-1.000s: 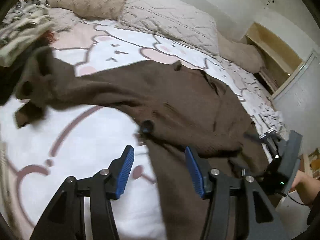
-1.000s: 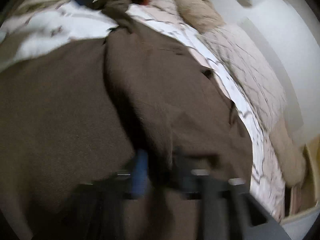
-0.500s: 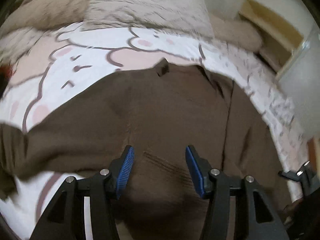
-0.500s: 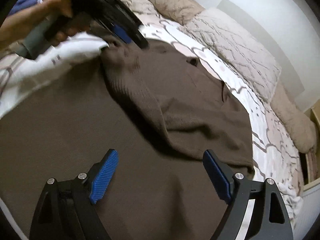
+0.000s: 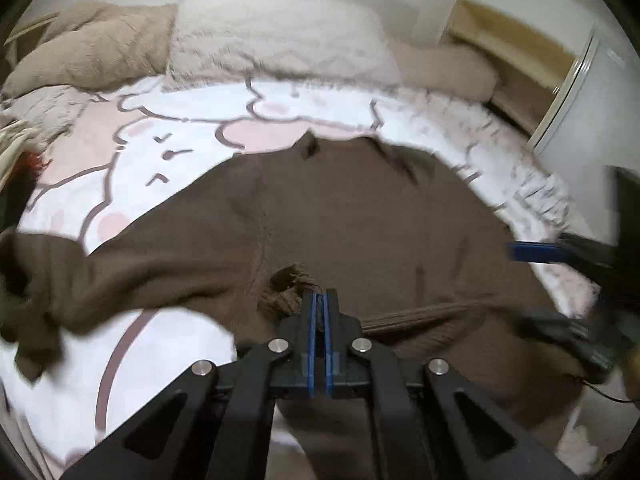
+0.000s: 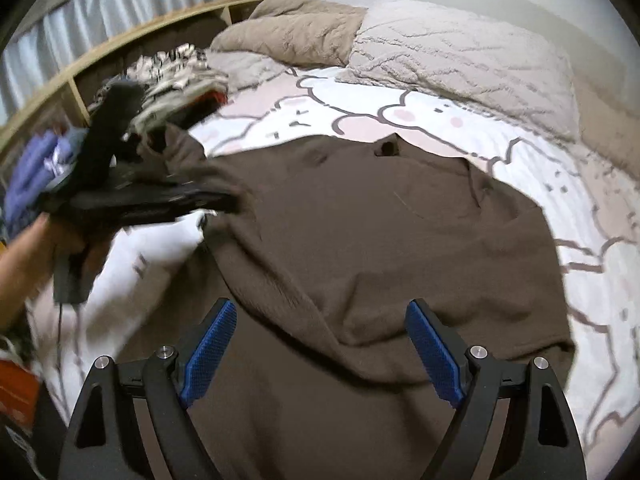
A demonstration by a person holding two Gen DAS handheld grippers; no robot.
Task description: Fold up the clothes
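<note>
Left gripper (image 5: 319, 300) jaws have just been closing and are now clamped together on a bunched fold of the brown sweater (image 5: 360, 216), knit pinched between the blue pads (image 5: 307, 320). Right gripper (image 6: 320, 344) jaws have just been opening, now wide apart, nothing between the blue pads (image 6: 208, 344), hovering over the near part of the sweater without touching it. In the right wrist view the left gripper (image 6: 224, 200) shows blurred at left, a hand (image 6: 48, 240) on its handle, tips at the sweater's left edge. In the left wrist view the right gripper (image 5: 532, 280) sits at the right edge, blurred. Sweater lies spread on the bed (image 5: 168, 360), mostly flat, collar toward the pillows, one sleeve (image 5: 44, 280) trailing off to the left and crumpled. Sheet has a white and pink cartoon print with brown outlines. Grey quilted pillow (image 6: 460, 52) and a tan pillow (image 6: 296, 32) sit at the head of the bed, well apart from the sweater. Pile of other clothes (image 6: 176, 72) at the far left corner, near the sleeve end. Wooden shelf (image 6: 80, 76) runs behind that pile.
</note>
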